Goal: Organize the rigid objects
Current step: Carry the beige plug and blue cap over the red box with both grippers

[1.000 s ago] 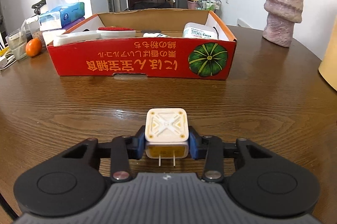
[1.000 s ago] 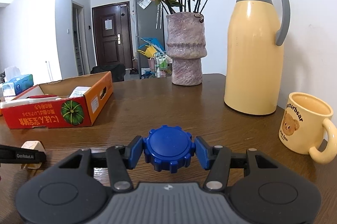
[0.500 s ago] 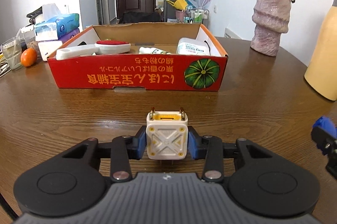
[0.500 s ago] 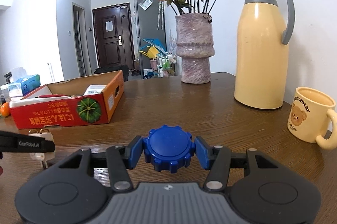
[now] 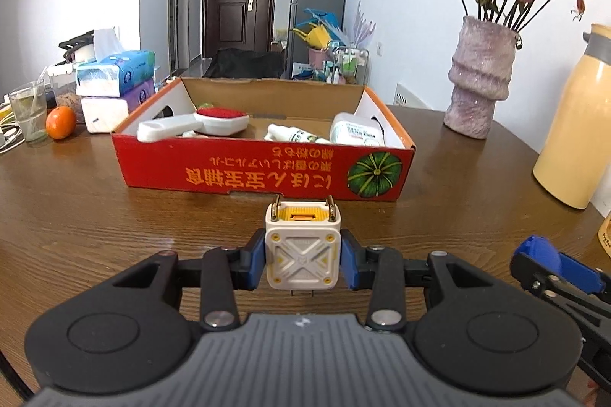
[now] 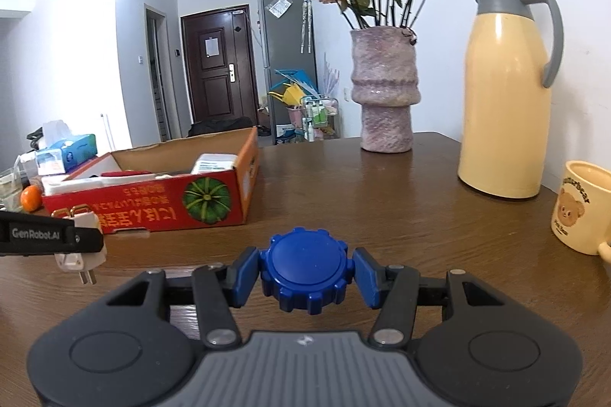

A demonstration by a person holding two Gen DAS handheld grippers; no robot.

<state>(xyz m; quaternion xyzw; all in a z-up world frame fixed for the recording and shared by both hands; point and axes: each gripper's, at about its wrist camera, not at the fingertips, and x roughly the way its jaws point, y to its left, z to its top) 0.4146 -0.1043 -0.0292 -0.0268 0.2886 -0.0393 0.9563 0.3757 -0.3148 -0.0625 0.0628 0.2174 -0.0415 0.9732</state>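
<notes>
Charger (image 5: pixel 302 256) sits clamped between your left gripper's (image 5: pixel 302 263) fingers; your right gripper (image 6: pixel 307 273) pinches a blue knob (image 6: pixel 305 269); box (image 5: pixel 263 174) ahead.

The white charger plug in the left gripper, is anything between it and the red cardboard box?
Nothing visible. The left gripper holds the charger plug above bare table facing the red box; only the box's near wall has to be cleared.
</notes>
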